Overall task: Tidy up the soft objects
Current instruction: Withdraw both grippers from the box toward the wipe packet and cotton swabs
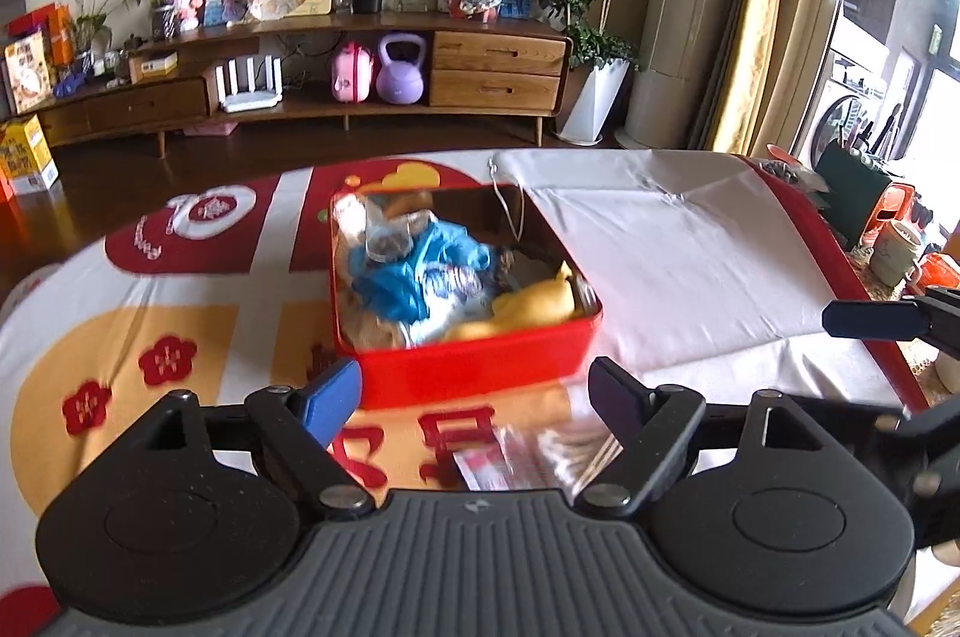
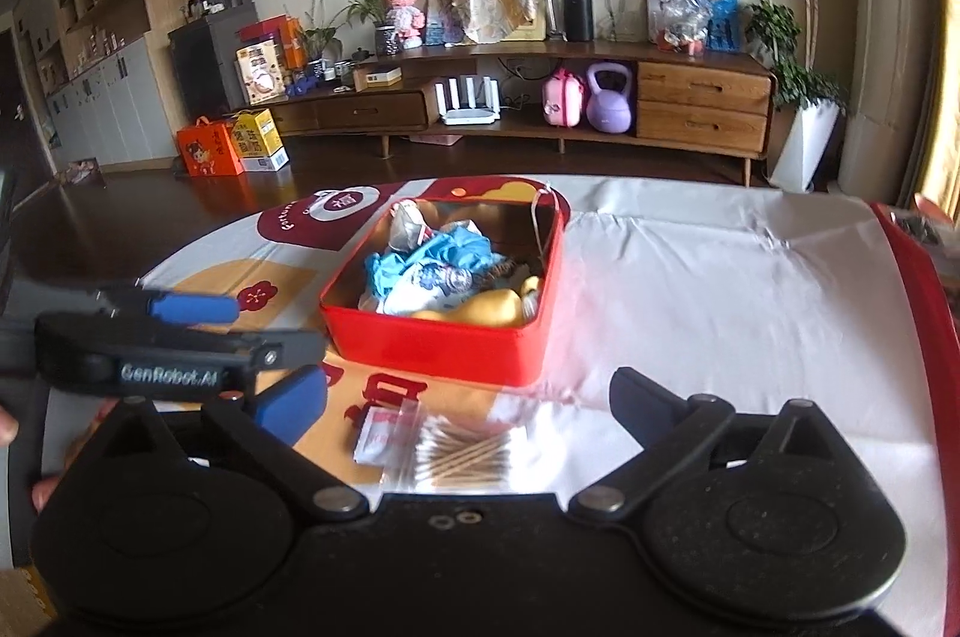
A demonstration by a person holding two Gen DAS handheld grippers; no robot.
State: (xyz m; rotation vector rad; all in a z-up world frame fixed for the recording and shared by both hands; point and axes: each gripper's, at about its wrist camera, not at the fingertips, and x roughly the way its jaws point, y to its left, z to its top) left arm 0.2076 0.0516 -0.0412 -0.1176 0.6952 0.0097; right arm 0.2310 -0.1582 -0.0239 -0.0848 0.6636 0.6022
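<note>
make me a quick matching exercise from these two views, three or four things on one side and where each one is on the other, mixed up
Things:
1. blue cloth
2. bag of cotton swabs
3. purple kettlebell
4. red tin

Places:
A. on the low wooden cabinet's shelf
B. on the tablecloth, in front of the tin
C. inside the tin
D. on the printed tablecloth, mid-table

Pairs: 1-C, 2-B, 3-A, 4-D
</note>
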